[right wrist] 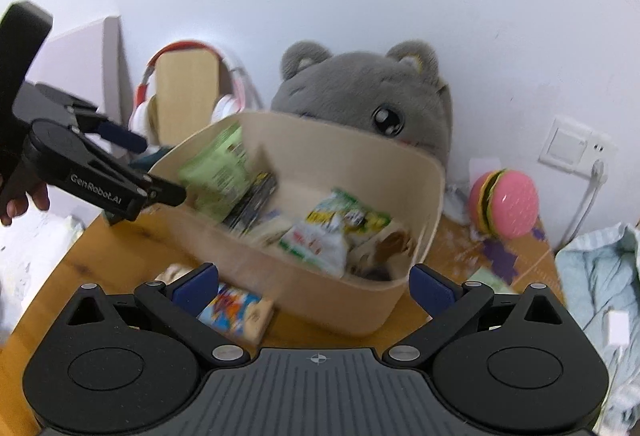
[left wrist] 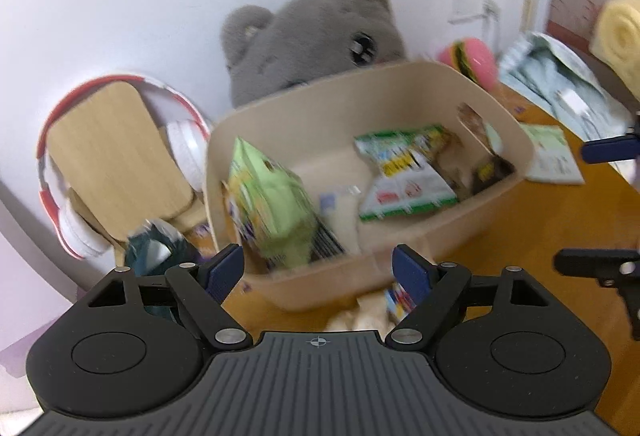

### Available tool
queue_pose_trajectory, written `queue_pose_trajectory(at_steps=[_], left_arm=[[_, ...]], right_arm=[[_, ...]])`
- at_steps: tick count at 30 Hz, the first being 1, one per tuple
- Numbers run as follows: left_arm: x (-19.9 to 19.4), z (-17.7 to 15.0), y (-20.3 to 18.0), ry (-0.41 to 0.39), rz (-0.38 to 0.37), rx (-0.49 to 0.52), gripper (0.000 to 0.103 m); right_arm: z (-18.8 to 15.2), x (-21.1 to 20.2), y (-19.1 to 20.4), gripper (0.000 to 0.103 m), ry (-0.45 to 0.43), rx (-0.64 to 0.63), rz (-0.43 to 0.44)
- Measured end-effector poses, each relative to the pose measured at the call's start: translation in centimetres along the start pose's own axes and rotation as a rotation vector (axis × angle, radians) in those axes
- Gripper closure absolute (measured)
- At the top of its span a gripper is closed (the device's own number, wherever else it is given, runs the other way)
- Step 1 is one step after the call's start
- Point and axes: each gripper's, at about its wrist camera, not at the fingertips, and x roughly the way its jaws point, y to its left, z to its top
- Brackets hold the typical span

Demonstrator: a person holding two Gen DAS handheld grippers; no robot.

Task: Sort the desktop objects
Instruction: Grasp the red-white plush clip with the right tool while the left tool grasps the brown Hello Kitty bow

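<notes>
A beige bin (left wrist: 400, 248) (right wrist: 320, 300) stands on the wooden desk. Inside it lie a light-green snack pack (left wrist: 272, 204) (right wrist: 216, 168), a green-and-white packet (left wrist: 404, 176) (right wrist: 328, 232) and some darker packets. A colourful small packet (right wrist: 236, 314) (left wrist: 398, 298) lies on the desk against the bin's near wall. My left gripper (left wrist: 319, 270) (right wrist: 160, 169) is open and empty over the bin's near-left rim. My right gripper (right wrist: 314, 286) (left wrist: 573, 207) is open and empty, just in front of the bin and above the colourful packet.
A grey plush toy (right wrist: 360, 92) leans on the wall behind the bin. Red-and-white headphones (left wrist: 188, 144) hang on a wooden stand (left wrist: 116, 156) at the left. A pink burger toy (right wrist: 504, 202), a booklet (left wrist: 554, 152) and light-blue cloth (right wrist: 600, 276) lie at the right.
</notes>
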Motion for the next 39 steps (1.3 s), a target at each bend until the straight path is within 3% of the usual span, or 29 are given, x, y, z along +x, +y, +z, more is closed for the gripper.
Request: queue_pose_trajectory(at_steps=[17,27,33,39], left_arm=[[0.3,-9.4,-3.2,0.166,-0.108,0.016,0.020],[2.5,-11.3,-3.6,0.223,-0.149,-0.065,0.020],[4.5,-11.6,-4.1,0.256,-0.112,-0.087,0.020],[5.5,-11.8,-4.1,0.265,-0.097,-0.105,0.020]], right_arm=[[-8.3,0.7,7.4,0.000,0.151,0.036,0.084],[-10.4,3.5,8.4,0.000,0.222,0.096,0.083],[-11.2,5.1,7.8,0.000,0.255,0.172,0.094],[-11.4,6.1,8.0,0.001,0.258,0.155,0.089]])
